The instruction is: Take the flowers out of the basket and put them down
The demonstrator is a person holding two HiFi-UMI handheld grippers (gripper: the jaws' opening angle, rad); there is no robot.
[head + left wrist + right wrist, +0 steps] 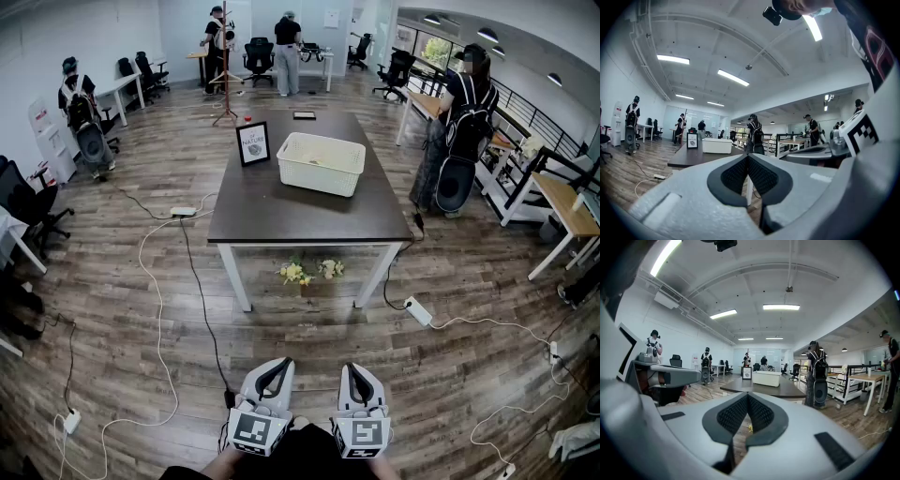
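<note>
Head view, flowers (310, 271): lying on the wood floor under the table, a yellow cluster at left and a paler one at right, between the white table legs.
Basket (320, 174): white with slotted walls, upright on the table top, right of centre. It is well apart from the flowers, which lie below it.
Table (281, 214): dark top, white legs; the near half shows bare.
Frame (253, 143): small, black-edged, standing just left of the basket and not touching it.
Far end of table: a flat dark item (305, 115), too small to identify.
Left gripper (277, 367): low at the bottom edge of the head view, well short of the table. In the left gripper view the jaws are pressed together with nothing between them.
Right gripper (357, 371): beside the left one, pointed toward the table. In the right gripper view the jaws are closed tip to tip and hold nothing.
Floor: a white power strip (183, 212) lies left of the table, with cables trailing toward the camera.
Surroundings: a person (466, 117) with a backpack stands off the table's right side; more people are at desks far back.
</note>
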